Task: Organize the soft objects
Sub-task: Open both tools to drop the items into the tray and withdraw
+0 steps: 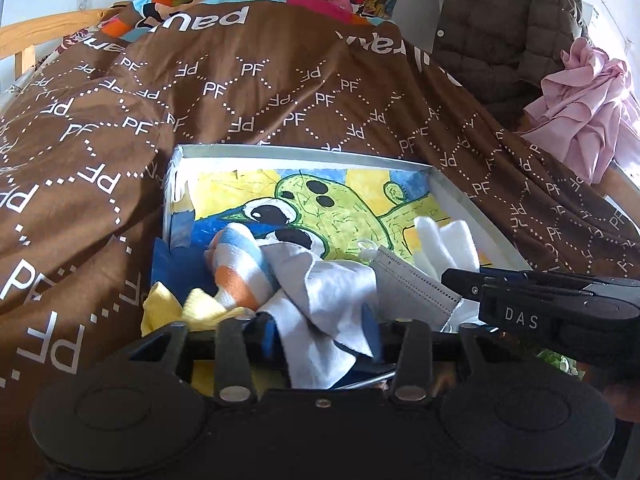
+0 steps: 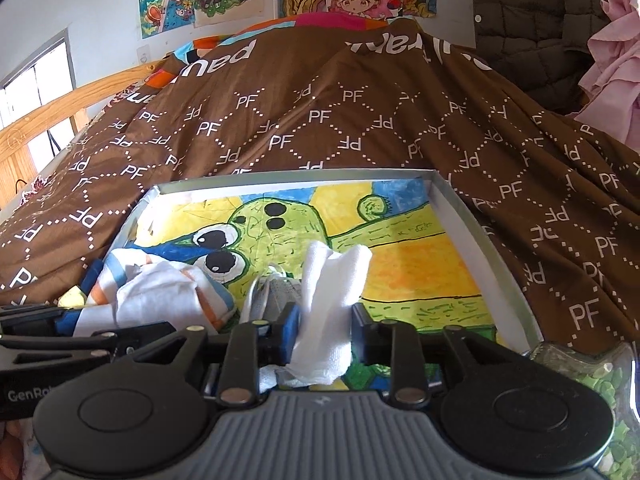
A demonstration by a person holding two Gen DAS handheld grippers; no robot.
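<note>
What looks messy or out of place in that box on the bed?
The cloths in the shallow box are heaped, not folded: a striped cloth, a grey face mask and a white cloth standing up crumpled between the right gripper's parted fingers.

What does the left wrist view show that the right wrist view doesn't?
Only the left wrist view: the grey face mask laid out flat and the yellow cloth at the tray's near left corner, plus the right gripper from the side.

Only the right wrist view: the white cloth standing between the right gripper's blue pads, which stand slightly apart from it; a window at far left.

Both: the tray with its cactus drawing, the striped cloth, the brown bedspread, wall posters.
</note>
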